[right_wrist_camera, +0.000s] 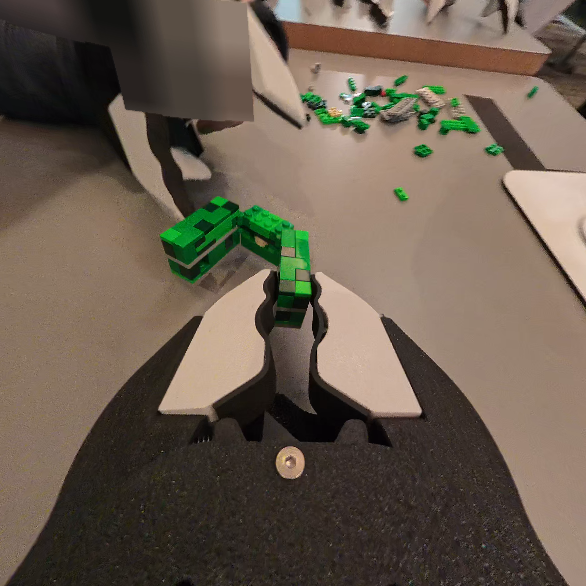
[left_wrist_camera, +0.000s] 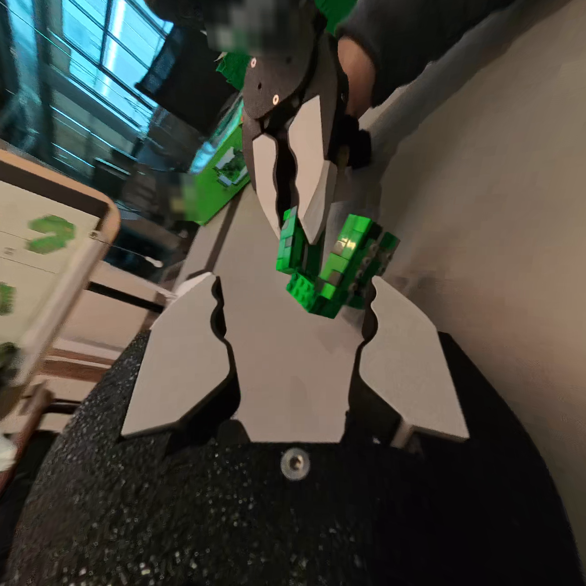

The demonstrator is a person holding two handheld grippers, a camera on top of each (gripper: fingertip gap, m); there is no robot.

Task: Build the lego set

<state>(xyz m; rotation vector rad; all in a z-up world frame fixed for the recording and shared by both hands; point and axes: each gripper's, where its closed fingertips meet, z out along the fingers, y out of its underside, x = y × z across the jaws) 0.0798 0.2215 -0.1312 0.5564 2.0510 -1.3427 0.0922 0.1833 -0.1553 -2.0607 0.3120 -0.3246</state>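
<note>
Our right gripper (right_wrist_camera: 290,285) is clamped on one leg of the green lego build (right_wrist_camera: 241,241), the rest sticking out past the tips and off to the left. Our left gripper (left_wrist_camera: 295,285) is wide open, holding nothing, build just ahead of its tips. Loose bricks (right_wrist_camera: 390,104) sit on the table (right_wrist_camera: 364,222) well beyond.

Two grippers, one wide and one closed

The left gripper (left_wrist_camera: 295,285) has its fingers spread wide, holding nothing. The right gripper (right_wrist_camera: 290,285) has its fingers pressed on a green part between them.
</note>
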